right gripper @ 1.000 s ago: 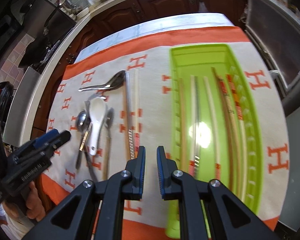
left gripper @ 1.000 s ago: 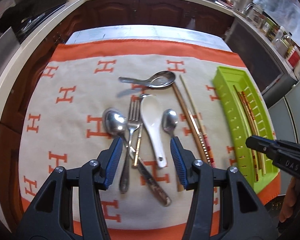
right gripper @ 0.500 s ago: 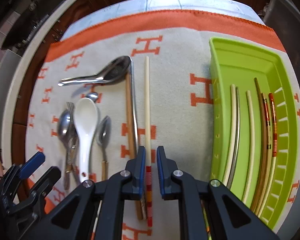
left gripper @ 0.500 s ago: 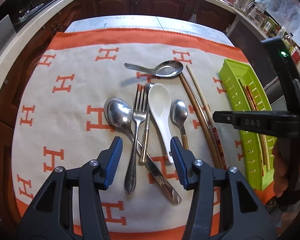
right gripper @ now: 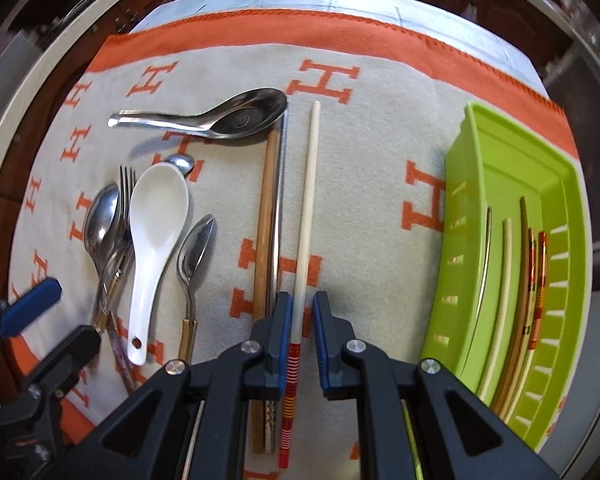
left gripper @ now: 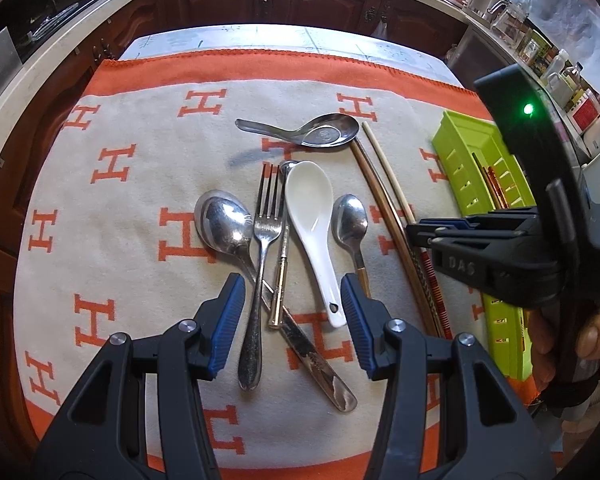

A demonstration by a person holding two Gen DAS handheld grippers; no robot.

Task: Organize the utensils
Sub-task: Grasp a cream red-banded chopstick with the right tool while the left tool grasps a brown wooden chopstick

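Nearest to us, our right gripper (right gripper: 299,316) straddles the pale chopstick with the red-striped end (right gripper: 305,224), its jaws narrowly parted with the stick between them and not yet pinched (a slim gap shows on each side). Our left gripper (left gripper: 292,316) hangs wide open and empty over the handles of the cutlery cluster.

We judge the step in hand to be picking up this chopstick to join the others. The next move calls for closing squarely on the thin stick without nudging its neighbours, then lifting and carrying it across.

Just left of that chopstick lie a brown chopstick (right gripper: 265,216) and a metal chopstick (right gripper: 278,208), side by side and touching. Further left sit the white ceramic spoon (right gripper: 156,236), a small teaspoon (right gripper: 194,256), the fork (left gripper: 266,240) and a large spoon (left gripper: 224,228). Beyond the chopstick's far tip rests the steel soup spoon (right gripper: 224,118). Well to the right, the green tray (right gripper: 576,264) already holds several chopsticks on the orange-bordered cloth (right gripper: 364,152).
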